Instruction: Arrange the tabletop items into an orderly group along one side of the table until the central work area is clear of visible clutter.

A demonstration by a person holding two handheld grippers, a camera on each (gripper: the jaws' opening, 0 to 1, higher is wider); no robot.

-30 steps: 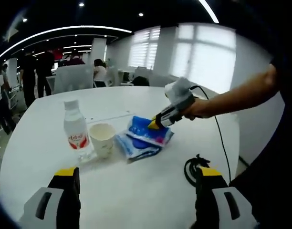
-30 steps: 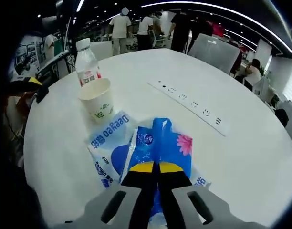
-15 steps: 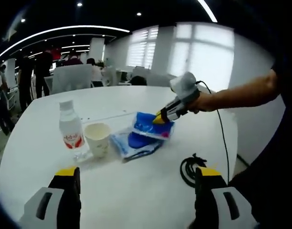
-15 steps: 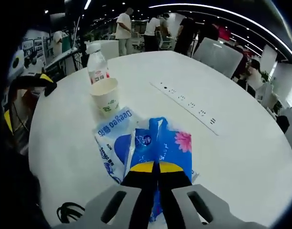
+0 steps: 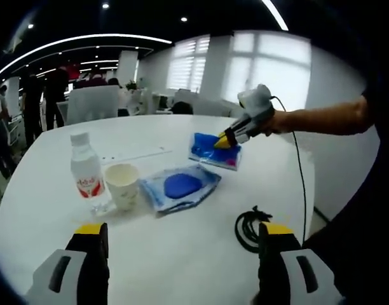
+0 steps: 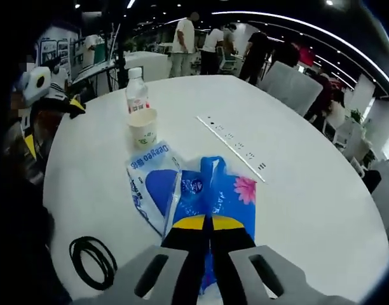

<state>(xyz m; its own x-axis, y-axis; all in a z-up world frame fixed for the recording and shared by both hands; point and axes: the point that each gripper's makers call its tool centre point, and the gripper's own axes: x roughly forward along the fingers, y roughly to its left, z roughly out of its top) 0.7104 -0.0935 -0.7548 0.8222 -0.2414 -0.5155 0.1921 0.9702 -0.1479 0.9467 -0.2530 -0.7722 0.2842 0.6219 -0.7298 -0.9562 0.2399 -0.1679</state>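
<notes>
My right gripper (image 6: pixel 208 223) is shut on a blue tissue pack (image 6: pixel 221 196) with a pink flower print and holds it up off the white table (image 6: pixel 309 190). From the left gripper view, that gripper (image 5: pixel 222 141) carries the pack (image 5: pixel 211 151) over the far right part of the table. A second blue wipes pack (image 5: pixel 180 187) lies flat beside a paper cup (image 5: pixel 122 185) and a water bottle (image 5: pixel 85 173). My left gripper (image 5: pixel 179 236) stands open near the table's front edge, holding nothing. A coiled black cable (image 5: pixel 248 226) lies close to its right jaw.
A power strip (image 6: pixel 234 142) is set into the table's middle. The cable (image 6: pixel 93 257), cup (image 6: pixel 143 127) and bottle (image 6: pixel 137 91) lie left of the lifted pack in the right gripper view. Chairs and standing people surround the far side.
The right gripper has lifted the tissue pack off the other pack and carried it up and away to the right. The wipes pack beneath now lies uncovered.
</notes>
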